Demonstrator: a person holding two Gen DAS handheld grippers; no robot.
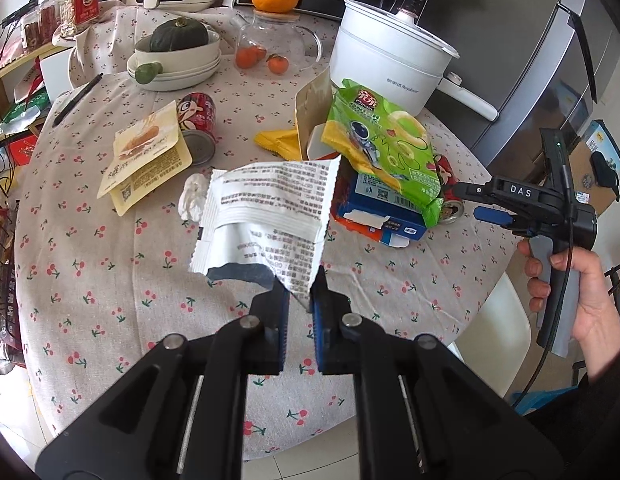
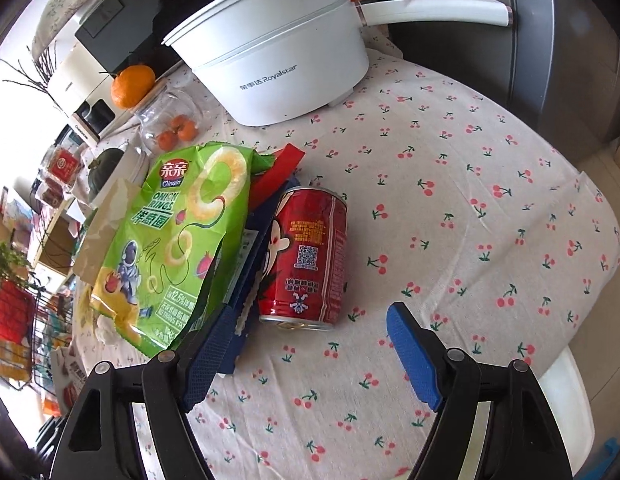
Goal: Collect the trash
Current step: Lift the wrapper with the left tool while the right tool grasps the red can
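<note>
Your left gripper (image 1: pixel 296 286) pinches white wrapper (image 1: pixel 266 216) by bottom corner, so it hangs clear of table (image 1: pixel 110 280). Right gripper (image 2: pixel 310 344) wide, empty, straddling red can (image 2: pixel 306 256) lower centre, ready for grab.

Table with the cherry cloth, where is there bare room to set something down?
The cloth is bare right of the red can, from the white pot to the table's edge. Another bare stretch lies near the left tool, below the crumpled tissue. It is crowded around the green snack bag and blue box.
</note>
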